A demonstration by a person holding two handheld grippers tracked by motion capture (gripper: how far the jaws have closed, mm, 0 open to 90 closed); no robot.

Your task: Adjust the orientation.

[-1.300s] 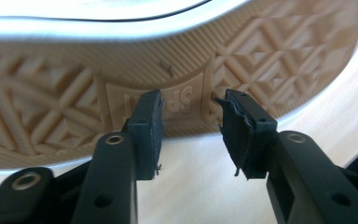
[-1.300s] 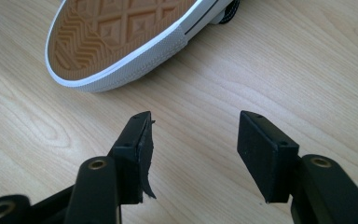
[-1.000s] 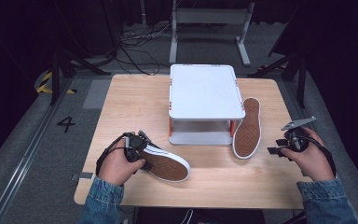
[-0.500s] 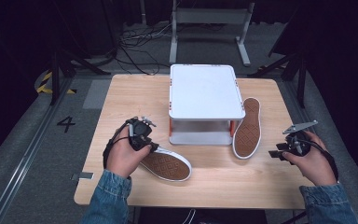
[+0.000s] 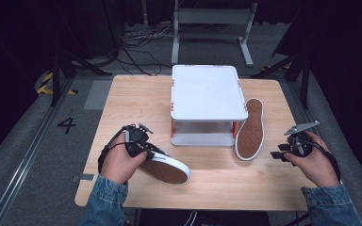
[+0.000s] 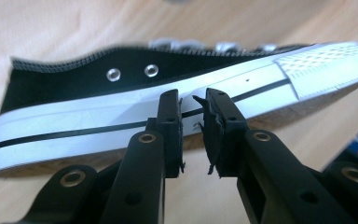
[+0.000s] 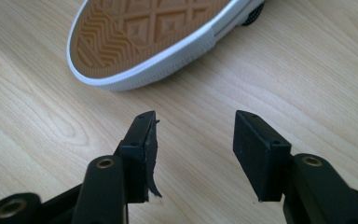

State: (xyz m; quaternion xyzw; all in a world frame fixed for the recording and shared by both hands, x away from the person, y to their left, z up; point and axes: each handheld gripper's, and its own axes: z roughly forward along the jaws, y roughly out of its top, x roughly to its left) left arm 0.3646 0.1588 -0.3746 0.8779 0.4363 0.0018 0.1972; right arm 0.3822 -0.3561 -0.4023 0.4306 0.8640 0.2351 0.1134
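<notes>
Left gripper: our jaws stand almost closed with a thin gap between them and nothing clamped; the tips sit at the white sidewall of the near shoe, and we cannot tell if they touch it.
Right gripper: our jaws gape wide over bare table and hold nothing.
Near shoe: it lies on its side right ahead of the left jaws, sole turned toward us.
Far shoe: it rests sole-up just beyond the right jaws, beside the white stand.
Handling: we judge each shoe light, with soft canvas that gives and a stiffer rubber band around the sole.
Hold: we would pinch the collar at the opening, or the heel; the smooth sidewall may slip.
Count: two shoes, two grippers, one stand.
</notes>
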